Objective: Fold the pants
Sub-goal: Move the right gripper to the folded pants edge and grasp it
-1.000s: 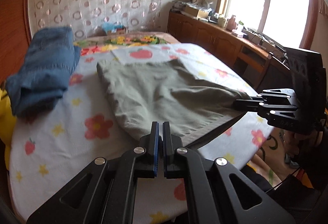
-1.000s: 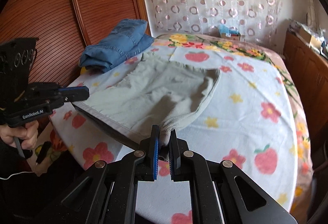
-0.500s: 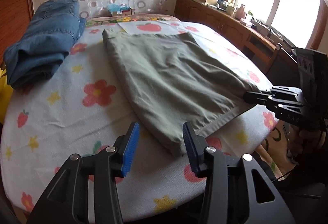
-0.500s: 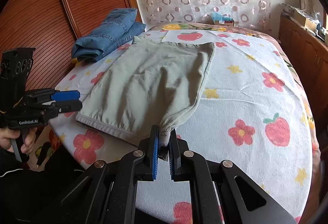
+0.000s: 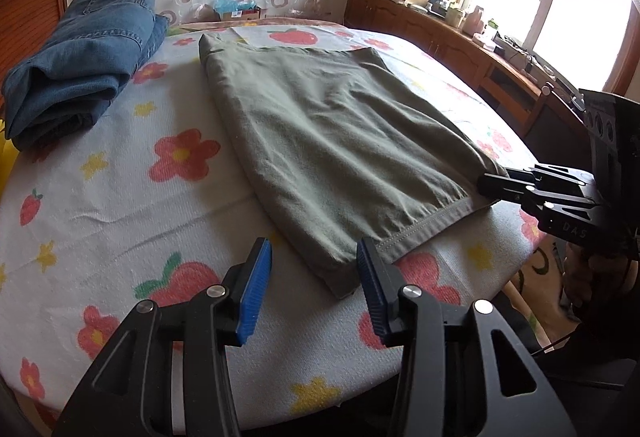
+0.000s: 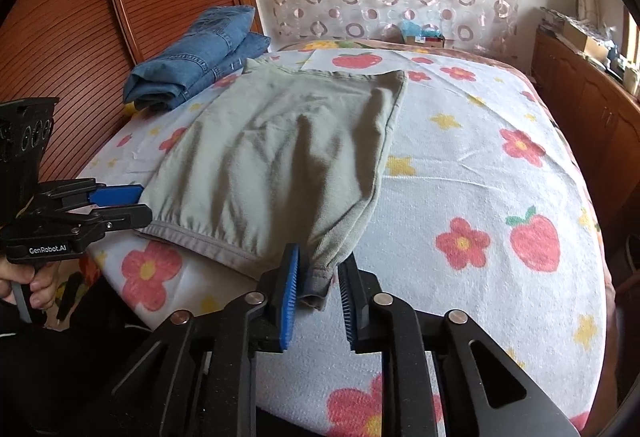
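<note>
A pair of olive-green pants (image 5: 332, 141), already folded into a flat rectangle, lies on a bed covered by a white sheet (image 5: 120, 189) printed with red flowers, strawberries and yellow stars. Its waistband edge runs along the near side of the bed, close to the mattress edge. The left gripper (image 5: 312, 277) hovers just above the near left corner of the pants, its blue-padded jaws parted about halfway with nothing pinched between them; the corner rests on the sheet below the gap. The right gripper (image 6: 318, 291) is at the opposite near corner, and its jaws are opening: the bunched corner of fabric sits between the pads, no longer squeezed on both sides (it looks to be touching only the left pad). A folded stack of blue jeans (image 5: 84, 57) sits well apart at the far left of the bed, beside a wooden headboard (image 6: 72, 49). The likely risk is that the right corner, lying so close to the bed's edge, sags or slides off once fully let go, pulling the fold askew; cloth catching on the ribbed pad as the gripper withdraws could drag it too.
</note>
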A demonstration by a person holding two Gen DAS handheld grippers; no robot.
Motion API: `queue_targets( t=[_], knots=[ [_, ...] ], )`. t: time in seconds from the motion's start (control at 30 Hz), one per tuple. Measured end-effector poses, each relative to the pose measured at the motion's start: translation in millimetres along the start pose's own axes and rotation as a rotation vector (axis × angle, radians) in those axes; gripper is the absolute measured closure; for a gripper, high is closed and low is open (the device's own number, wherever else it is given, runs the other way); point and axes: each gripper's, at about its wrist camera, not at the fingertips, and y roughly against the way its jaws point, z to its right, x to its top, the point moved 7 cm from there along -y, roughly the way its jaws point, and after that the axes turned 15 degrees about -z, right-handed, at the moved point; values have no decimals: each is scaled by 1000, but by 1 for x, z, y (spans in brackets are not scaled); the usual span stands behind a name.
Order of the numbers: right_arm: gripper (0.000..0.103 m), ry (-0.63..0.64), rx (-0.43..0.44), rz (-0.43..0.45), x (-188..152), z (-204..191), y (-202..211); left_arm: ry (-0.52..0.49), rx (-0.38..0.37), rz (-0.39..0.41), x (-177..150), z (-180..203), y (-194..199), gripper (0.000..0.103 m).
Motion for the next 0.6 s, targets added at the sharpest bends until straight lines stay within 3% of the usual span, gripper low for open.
queue_targets(
  t=[0.4, 0.6],
  knots=[
    [66, -23, -7, 17, -6, 9, 3, -4, 5, 17, -1, 2, 2, 57],
    [66, -18, -10, 14, -7, 10, 4, -39, -36, 24, -2, 11, 2, 72]
  ],
)
